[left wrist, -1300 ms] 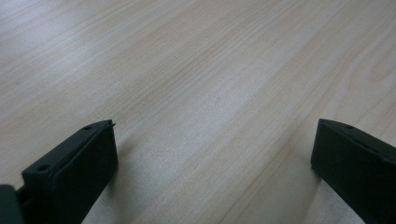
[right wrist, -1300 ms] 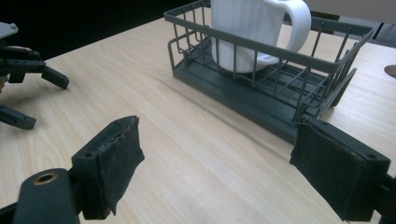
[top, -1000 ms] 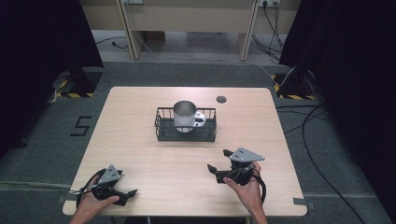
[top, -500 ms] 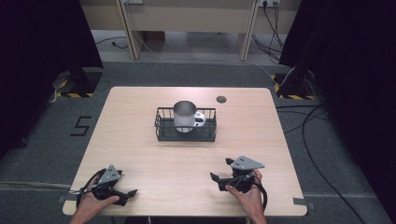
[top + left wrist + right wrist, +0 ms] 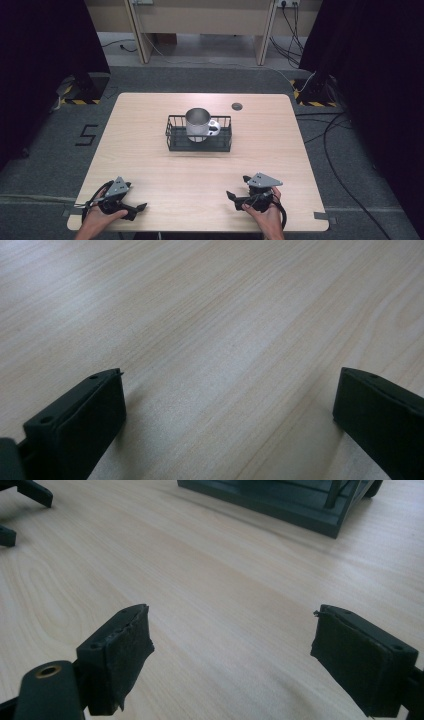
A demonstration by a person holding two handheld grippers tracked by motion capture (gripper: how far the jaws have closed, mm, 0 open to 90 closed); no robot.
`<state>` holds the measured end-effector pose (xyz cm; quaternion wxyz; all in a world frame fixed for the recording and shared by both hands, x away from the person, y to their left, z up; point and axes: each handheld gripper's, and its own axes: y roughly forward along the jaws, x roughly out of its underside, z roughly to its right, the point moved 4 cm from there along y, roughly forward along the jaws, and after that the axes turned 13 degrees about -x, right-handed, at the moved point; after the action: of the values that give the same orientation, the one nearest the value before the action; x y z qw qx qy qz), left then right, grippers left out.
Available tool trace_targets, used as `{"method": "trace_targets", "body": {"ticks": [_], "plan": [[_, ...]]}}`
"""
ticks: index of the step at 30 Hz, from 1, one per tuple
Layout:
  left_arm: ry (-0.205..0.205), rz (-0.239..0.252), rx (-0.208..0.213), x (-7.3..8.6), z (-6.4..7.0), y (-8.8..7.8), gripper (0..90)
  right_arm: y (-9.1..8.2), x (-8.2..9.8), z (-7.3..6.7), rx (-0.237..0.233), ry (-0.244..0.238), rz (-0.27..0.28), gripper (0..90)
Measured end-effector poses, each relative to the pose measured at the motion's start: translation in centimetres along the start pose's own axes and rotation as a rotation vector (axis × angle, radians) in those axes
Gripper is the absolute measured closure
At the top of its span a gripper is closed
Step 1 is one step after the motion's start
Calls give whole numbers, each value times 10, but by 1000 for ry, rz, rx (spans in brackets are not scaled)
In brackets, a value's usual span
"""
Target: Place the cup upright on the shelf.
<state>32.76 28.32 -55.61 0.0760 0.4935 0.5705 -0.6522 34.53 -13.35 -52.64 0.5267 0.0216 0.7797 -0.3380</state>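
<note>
Mug (image 5: 199, 124) and wire basket (image 5: 199, 145) are the things this work turns on, though both lie beyond the nearest objects, the two grippers at the close edge of the worktop (image 5: 150, 175). The left gripper (image 5: 137, 207) rests low by the near left corner, its fingers (image 5: 80, 425) spread wide with bare wood between them, holding nothing. The right gripper (image 5: 235, 197) sits near the right corner, likewise wide open and empty; its fingers (image 5: 120, 655) point across the wood toward the left and the basket's dark base (image 5: 300, 505), and its own view catches the other gripper's tips at the upper left. Both look parked at a rest position, probably so the hands stay out of the way of the middle of the surface.

Farther off, well apart from both grippers, the black basket stands at the centre. The steel mug stands upright inside it toward the left end, handle turned right, so the basket walls keep it put. Beyond that, a small dark round disc (image 5: 236, 106) lies near the far edge.
</note>
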Motion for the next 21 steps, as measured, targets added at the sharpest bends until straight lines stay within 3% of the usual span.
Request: {"method": "trace_targets", "body": {"ticks": [10,21], "plan": [[1,-1,1,0,0,0,0,2,13,-3,10,1,-58,155],[0,0,0,0,0,0,0,2,24,-5,53,-28,-149,157]]}}
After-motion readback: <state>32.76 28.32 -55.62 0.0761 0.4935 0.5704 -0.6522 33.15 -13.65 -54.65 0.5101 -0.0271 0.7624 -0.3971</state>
